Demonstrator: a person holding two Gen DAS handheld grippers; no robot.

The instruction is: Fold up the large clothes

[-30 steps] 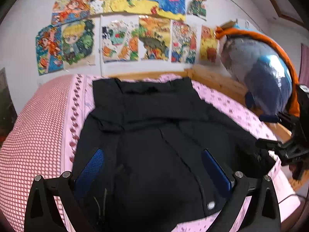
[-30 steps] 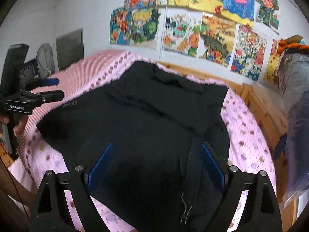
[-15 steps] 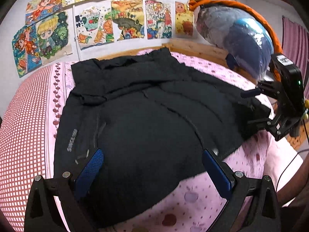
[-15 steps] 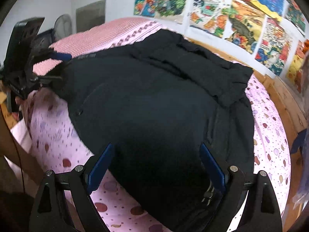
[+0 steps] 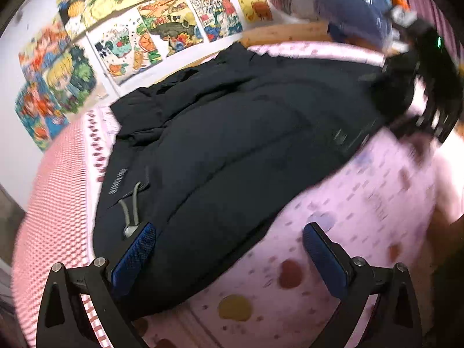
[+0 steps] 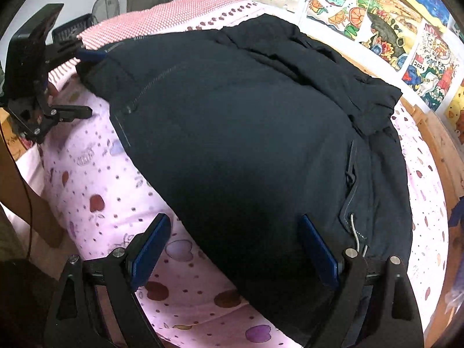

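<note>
Large black padded jacket (image 6: 246, 133) lies unfolded on pink patterned bedspread (image 6: 95, 174). Left gripper (image 5: 229, 249) and right gripper (image 6: 232, 243) wide open, empty; every fold remains.

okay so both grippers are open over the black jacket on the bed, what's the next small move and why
Probably lower both onto the near hem and close. The left gripper and right gripper are open and hold nothing, each straddling the near edge of the black jacket, which lies spread flat on the pink bedspread. A fold needs that edge gripped first.

Black padded jacket (image 6: 246, 145) lies spread flat (hood end toward wall).
</note>
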